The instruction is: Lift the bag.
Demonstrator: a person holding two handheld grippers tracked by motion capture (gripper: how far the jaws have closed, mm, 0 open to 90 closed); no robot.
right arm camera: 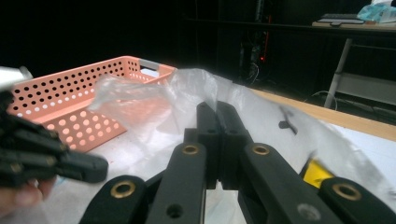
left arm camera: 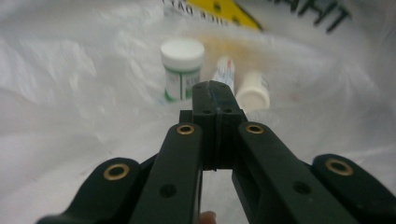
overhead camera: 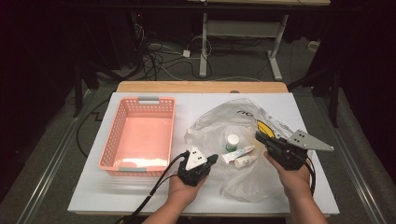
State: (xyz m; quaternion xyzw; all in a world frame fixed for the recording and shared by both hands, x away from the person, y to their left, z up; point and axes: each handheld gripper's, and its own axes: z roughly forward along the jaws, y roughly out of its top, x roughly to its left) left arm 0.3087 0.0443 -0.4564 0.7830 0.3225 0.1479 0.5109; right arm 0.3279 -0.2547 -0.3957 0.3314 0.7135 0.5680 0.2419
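Fingers of left gripper and right gripper are fully closed, empty. Just beyond the left fingertips, on one clear plastic bag, lie three items: white-capped jar, tube, white bottle.

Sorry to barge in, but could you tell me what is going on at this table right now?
A person at a white table holds a gripper in each hand. The right gripper, jaws shut, is at the edge of a clear plastic bag, apparently pinching it. The left gripper, also shut and empty, points at three things lying on the bag: a small white jar, a tube and a small white bottle. An empty pink basket waits at the left.
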